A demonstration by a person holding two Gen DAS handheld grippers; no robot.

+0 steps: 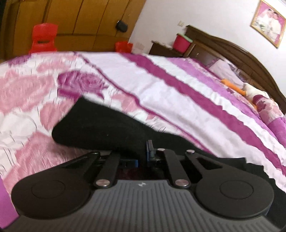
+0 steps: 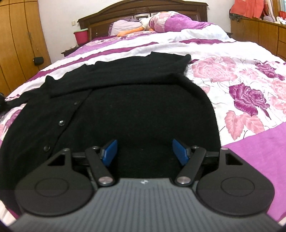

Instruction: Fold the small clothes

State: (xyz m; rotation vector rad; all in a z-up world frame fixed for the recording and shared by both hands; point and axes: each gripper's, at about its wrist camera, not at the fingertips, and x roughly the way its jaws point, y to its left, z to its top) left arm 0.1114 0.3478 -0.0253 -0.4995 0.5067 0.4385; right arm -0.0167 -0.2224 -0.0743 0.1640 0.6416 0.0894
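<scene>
A black buttoned cardigan [image 2: 143, 107] lies spread on the pink and purple flowered bedspread [image 2: 232, 80], its button strip [image 2: 61, 122] running down the left. My right gripper [image 2: 145, 151] hovers just over the cardigan's near part, its blue pads [image 2: 110, 151] wide apart and open with nothing pinched. In the left wrist view, a fold of the same black cardigan [image 1: 100, 125] rises off the bedspread [image 1: 160, 80] and drapes over my left gripper [image 1: 145, 153], which is shut on the cloth. Its fingertips are mostly hidden by the fabric.
A dark wooden headboard [image 2: 143, 9] and a bunched duvet [image 2: 169, 21] are at the bed's far end. A red bucket [image 2: 81, 36] stands on the nightstand. A red plastic chair [image 1: 43, 38] and a wooden wardrobe [image 1: 80, 21] are beyond the bed, and a dresser [image 2: 259, 32] stands at the right.
</scene>
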